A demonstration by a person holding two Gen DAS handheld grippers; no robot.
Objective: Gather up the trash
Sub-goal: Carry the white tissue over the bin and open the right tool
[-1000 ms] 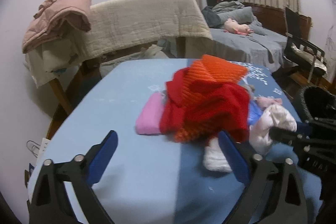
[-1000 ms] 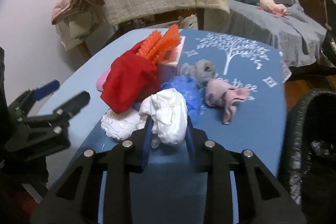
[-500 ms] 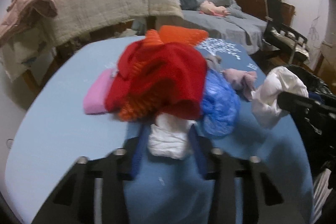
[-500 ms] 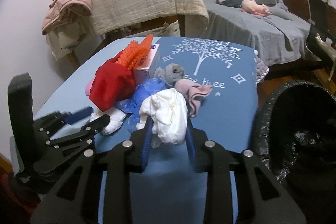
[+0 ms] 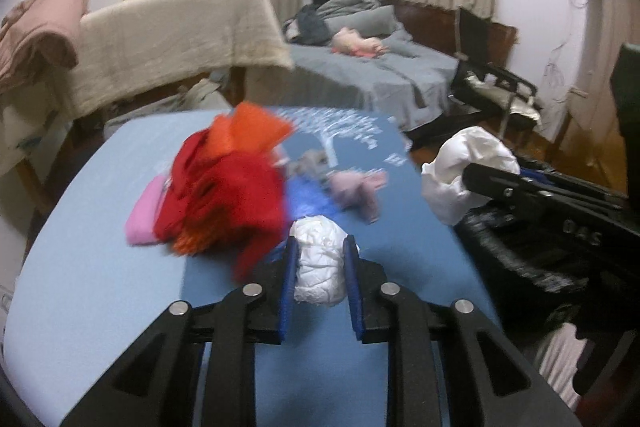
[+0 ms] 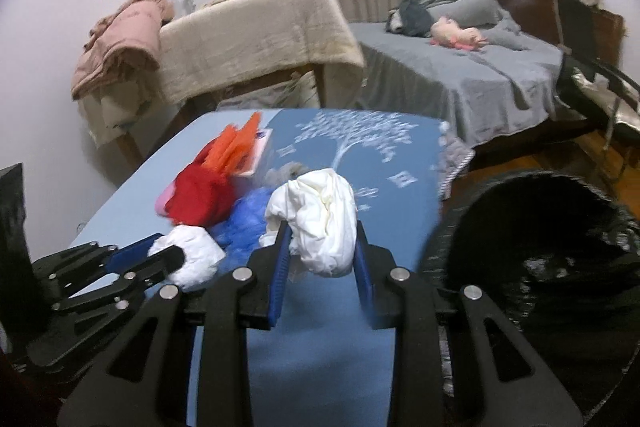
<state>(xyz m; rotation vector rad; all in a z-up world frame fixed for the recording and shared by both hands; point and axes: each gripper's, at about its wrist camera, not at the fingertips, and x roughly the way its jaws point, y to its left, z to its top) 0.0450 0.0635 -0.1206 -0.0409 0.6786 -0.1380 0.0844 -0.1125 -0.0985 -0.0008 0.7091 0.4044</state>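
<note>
My left gripper [image 5: 320,247] has a crumpled white paper wad [image 5: 320,269] between its blue pads, which press on it while the jaws are still closing. It hangs just above the blue table [image 5: 100,267], in front of a pile of red and orange cloth [image 5: 228,187]. My right gripper [image 6: 320,239] is shut on a larger white crumpled wad [image 6: 320,211], held over the table's right edge beside the black-lined trash bin [image 6: 540,227]. In the right wrist view the left gripper [image 6: 168,255] shows at lower left with its wad [image 6: 192,259].
On the table lie a pink pouch [image 5: 142,211], a blue plastic bunch [image 6: 244,223], a pinkish sock [image 5: 356,187] and a tissue box [image 6: 260,151]. Behind stand a chair draped in a beige blanket [image 5: 180,31] and a grey bed [image 6: 460,67].
The left gripper went from wide open to closed around the white wad near the cloth pile. The right gripper carried its wad up and rightward, toward the bin.
</note>
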